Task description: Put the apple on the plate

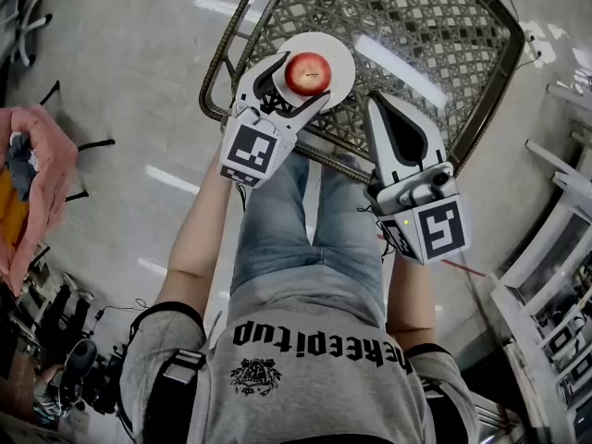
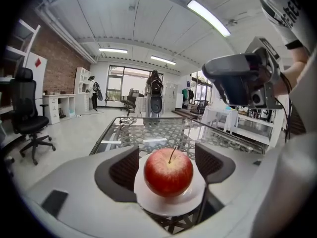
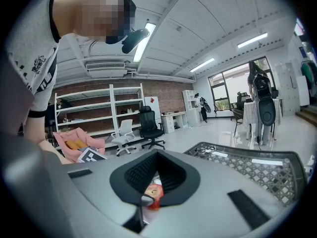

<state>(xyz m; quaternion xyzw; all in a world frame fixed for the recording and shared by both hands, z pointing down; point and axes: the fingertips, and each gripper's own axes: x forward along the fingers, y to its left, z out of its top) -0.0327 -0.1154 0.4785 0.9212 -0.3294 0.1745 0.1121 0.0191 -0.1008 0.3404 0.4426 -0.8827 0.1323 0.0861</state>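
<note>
Apple (image 2: pixel 168 172) sits on plate (image 2: pixel 170 208), placing seemingly done; left tongs (image 2: pixel 167 166) open around it should retreat; right tongs (image 3: pixel 142 202) closed, empty.

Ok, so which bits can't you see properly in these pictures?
- The plate: in the head view, the apple and the left gripper's fingers cover its near part.
- The apple in the right gripper view: only a small red sliver shows through the gap in the right gripper's shut fingers.
- The table: its far end is cut off by the top edge of the head view.
</note>
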